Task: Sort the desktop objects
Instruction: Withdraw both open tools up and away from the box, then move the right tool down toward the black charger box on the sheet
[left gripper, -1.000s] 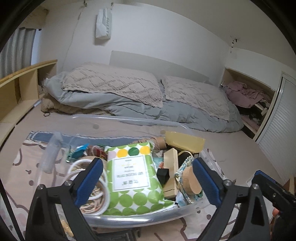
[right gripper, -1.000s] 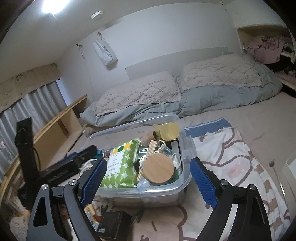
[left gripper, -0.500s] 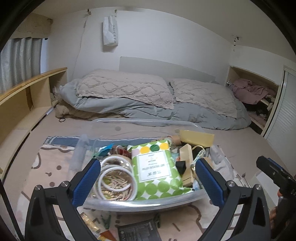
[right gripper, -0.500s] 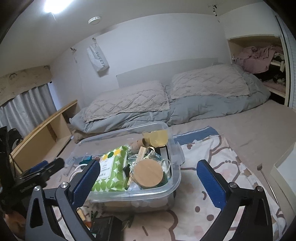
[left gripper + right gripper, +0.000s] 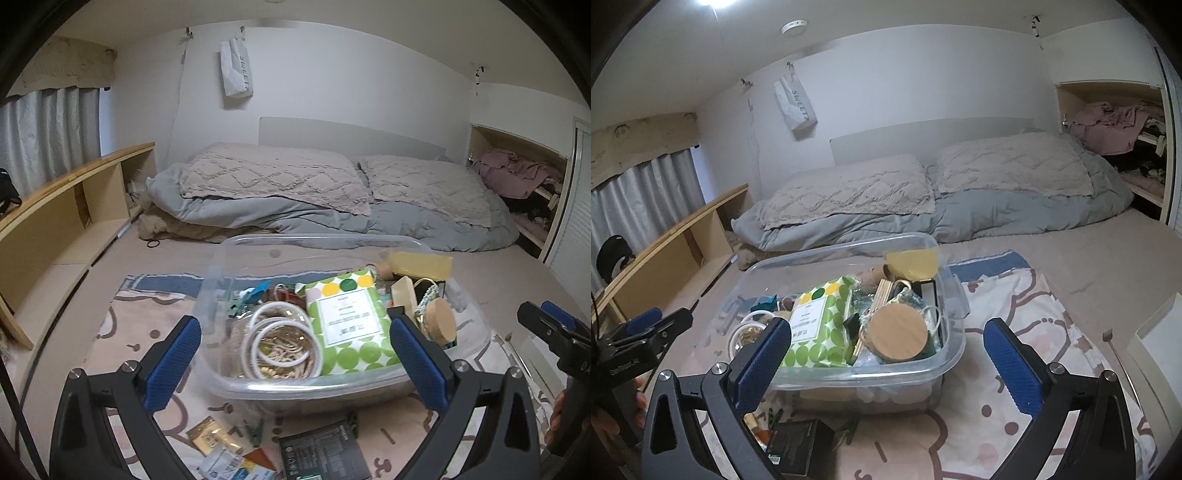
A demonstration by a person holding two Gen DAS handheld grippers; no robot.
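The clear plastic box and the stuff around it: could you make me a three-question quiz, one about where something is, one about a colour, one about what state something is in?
1. Where is the green-dotted packet?
A. inside the clear box
B. on the pillows
C. on the wooden shelf

2. What colour are the pads on the right gripper?
A. red
B. blue
C. white

3. How does the right gripper stand?
A. shut on the packet
B. shut on the wooden lid
C. open, holding nothing

Answers:
1 A, the packet lies among the clutter within the box's clear walls.
2 B, both pads show blue against the black frame.
3 C, its jaws stand wide apart, with nothing pressed between them, and the round wooden lid lies untouched in the box.
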